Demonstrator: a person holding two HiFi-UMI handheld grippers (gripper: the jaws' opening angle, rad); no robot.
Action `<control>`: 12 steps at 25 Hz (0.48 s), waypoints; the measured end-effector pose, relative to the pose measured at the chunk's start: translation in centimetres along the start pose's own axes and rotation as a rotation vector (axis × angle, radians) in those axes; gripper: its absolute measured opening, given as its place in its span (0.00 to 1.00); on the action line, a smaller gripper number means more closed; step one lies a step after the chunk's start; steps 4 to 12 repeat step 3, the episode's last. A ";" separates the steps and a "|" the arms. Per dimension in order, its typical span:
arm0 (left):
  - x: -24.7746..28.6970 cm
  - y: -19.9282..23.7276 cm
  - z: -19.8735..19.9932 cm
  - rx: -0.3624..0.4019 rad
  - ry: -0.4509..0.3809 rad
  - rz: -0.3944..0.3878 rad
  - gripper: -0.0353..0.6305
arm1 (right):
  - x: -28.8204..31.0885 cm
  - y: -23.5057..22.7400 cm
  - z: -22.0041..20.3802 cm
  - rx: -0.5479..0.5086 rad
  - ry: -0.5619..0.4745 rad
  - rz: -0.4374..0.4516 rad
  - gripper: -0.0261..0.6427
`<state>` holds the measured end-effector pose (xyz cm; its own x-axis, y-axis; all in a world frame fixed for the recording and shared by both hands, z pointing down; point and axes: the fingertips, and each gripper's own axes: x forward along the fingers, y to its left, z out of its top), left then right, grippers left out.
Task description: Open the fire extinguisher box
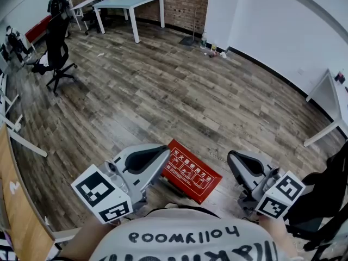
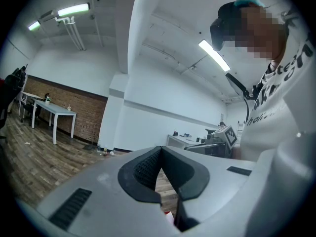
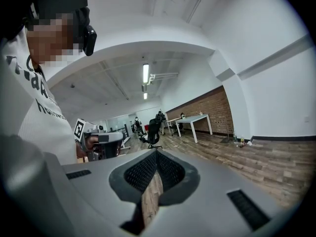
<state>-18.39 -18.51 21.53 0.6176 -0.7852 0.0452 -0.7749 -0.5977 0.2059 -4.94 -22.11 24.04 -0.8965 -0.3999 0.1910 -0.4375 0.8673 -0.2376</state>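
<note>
Pointing forward, left hand-held gripper (image 1: 165,152) and right hand-held gripper (image 1: 231,156) flank the box (image 1: 191,171)

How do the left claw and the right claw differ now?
In the head view the left claw overlaps the left edge of the red box; the right claw shows clear of it. The left claw points to the picture's upper right, the right claw to its upper left. Both are shut and empty.
</note>
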 end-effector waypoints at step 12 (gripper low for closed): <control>0.1 0.0 0.0 0.002 0.002 0.000 0.06 | 0.0 -0.1 0.0 0.001 -0.001 0.006 0.05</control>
